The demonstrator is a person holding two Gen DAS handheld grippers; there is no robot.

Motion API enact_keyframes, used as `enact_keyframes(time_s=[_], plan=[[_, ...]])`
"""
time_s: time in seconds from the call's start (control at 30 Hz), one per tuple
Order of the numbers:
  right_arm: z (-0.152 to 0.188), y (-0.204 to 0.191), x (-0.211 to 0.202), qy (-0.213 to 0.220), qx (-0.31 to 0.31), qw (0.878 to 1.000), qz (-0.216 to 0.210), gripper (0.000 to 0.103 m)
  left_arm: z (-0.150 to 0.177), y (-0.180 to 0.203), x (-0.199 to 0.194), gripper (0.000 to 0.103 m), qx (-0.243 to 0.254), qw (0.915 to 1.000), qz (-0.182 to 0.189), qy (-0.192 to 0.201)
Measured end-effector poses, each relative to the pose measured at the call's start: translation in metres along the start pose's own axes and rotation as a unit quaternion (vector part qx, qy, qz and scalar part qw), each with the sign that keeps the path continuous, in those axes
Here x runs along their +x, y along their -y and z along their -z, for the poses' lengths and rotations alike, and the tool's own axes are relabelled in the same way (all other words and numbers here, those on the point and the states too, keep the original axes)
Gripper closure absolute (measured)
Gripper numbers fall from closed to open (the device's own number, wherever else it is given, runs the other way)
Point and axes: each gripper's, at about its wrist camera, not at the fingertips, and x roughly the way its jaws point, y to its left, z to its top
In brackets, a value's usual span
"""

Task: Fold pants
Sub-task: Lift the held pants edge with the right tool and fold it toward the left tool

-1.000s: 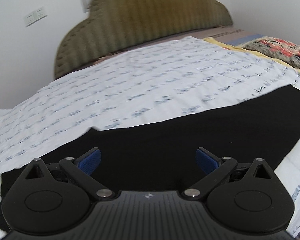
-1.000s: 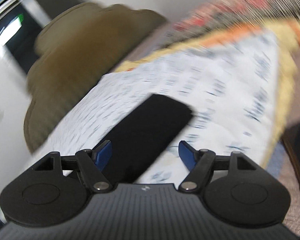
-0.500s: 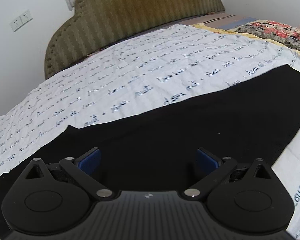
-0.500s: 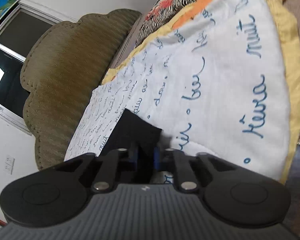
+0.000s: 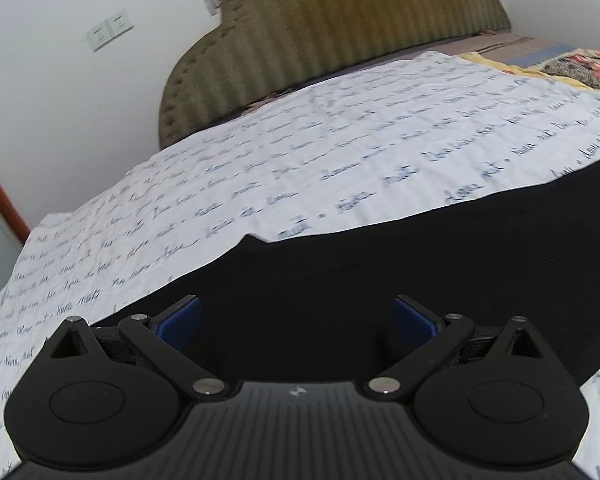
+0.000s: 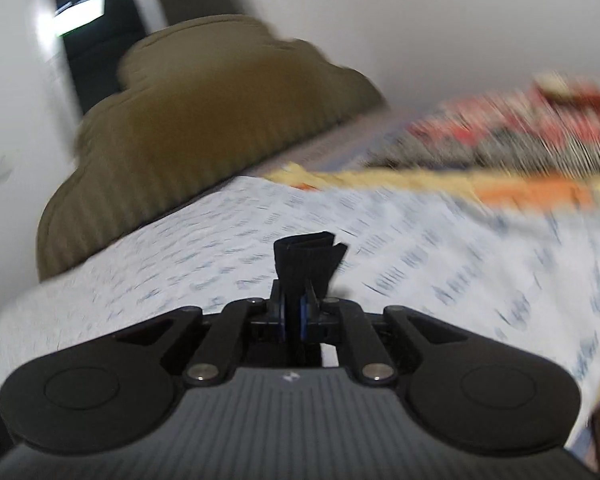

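Pants (image 5: pixel 420 272), black, lie spread across a bed whose white sheet (image 5: pixel 300 168) is printed with blue script; an olive ribbed headboard (image 5: pixel 340 40) stands against a white wall (image 5: pixel 60 100), and a patterned blanket (image 6: pixel 520 128) lies along the far edge. Directly above the cloth, the left gripper (image 5: pixel 296 316) hangs wide open, holding nothing. Closed tight, the right gripper (image 6: pixel 293 320) pinches a bunched end of the pants (image 6: pixel 306 260), raised above the sheet.

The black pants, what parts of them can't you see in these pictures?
- Left wrist view: the pants run off the right edge, and the open left gripper covers their near part.
- Right wrist view: only a pinched tuft shows above the shut right gripper; the rest hangs hidden behind it.
- Right wrist view: motion blur smears the sheet, so its writing is unreadable.
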Motion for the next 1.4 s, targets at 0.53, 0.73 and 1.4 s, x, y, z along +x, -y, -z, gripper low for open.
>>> enact_keyframes(time_s=[0.53, 0.73, 1.4], plan=[[0.109, -0.236, -0.017, -0.091, -0.272, 0.940, -0.187, 0.095, 0.023, -0.072, 0.005, 0.001, -0.068, 0.9968, -0.035, -0.022], [0.126, -0.248, -0.028, -0.104, -0.303, 0.925, -0.203, 0.095, 0.028, -0.079, 0.012, 0.001, -0.083, 0.9955, -0.032, -0.033], [0.137, -0.262, -0.051, -0.119, -0.336, 0.891, -0.281, 0.066, 0.028, -0.077, 0.010, 0.001, -0.073, 0.9961, -0.035, -0.034]])
